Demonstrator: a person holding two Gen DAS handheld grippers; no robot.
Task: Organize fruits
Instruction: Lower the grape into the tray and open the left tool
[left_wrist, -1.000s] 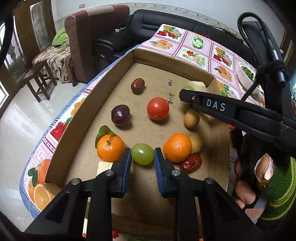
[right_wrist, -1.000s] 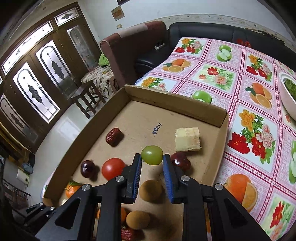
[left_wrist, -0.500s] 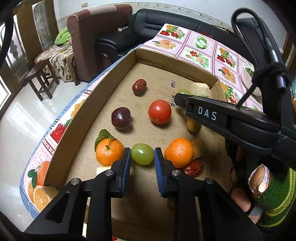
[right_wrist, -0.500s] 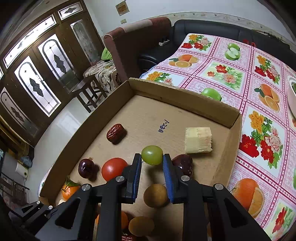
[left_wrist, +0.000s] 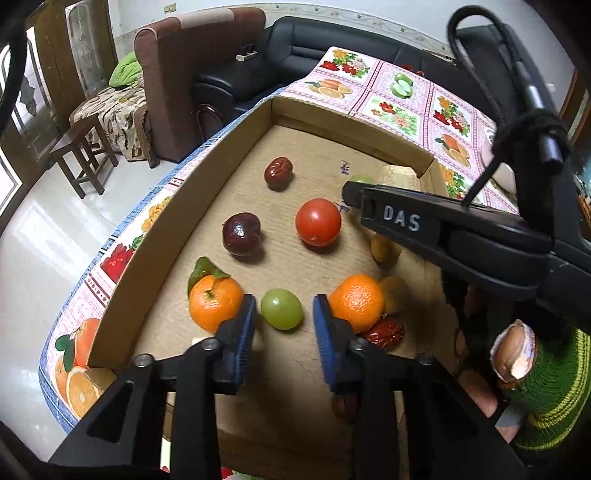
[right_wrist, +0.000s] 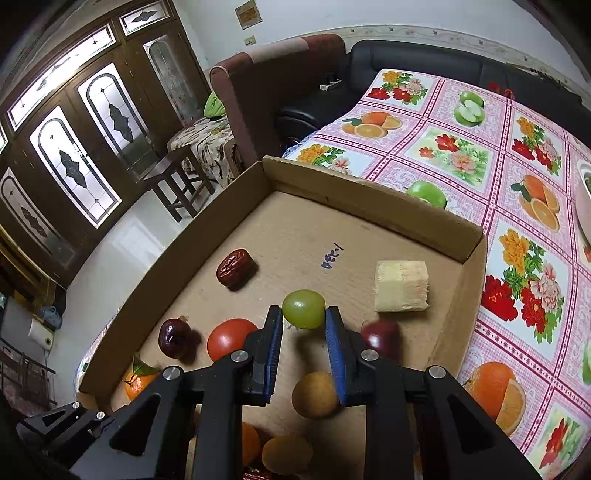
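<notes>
A cardboard tray (left_wrist: 147, 236) holds loose fruit. My left gripper (left_wrist: 283, 306) hangs low over its near end and its jaws are opening. A green grape (left_wrist: 282, 308) rests on the cardboard between the blue pads, with a gap on each side. Two oranges (left_wrist: 214, 302) (left_wrist: 356, 301) flank the fingers. My right gripper (right_wrist: 304, 318) is shut on a second green grape (right_wrist: 303, 308), held just above the tray floor near a pale sugarcane chunk (right_wrist: 400, 291). In the left wrist view the right gripper's arm (left_wrist: 406, 221) crosses from the right.
A tomato (left_wrist: 317, 227), a dark plum (left_wrist: 242, 239), red dates (left_wrist: 278, 172) (left_wrist: 384, 332) and brown round fruits (left_wrist: 393, 295) (right_wrist: 314, 393) lie in the tray. A fruit-print tablecloth (right_wrist: 461, 155) covers the table. A green striped sleeve (left_wrist: 546, 387) is at the right.
The left jaws have parted and let go of their green grape, which now lies on the cardboard. The right gripper keeps hold of its grape.
</notes>
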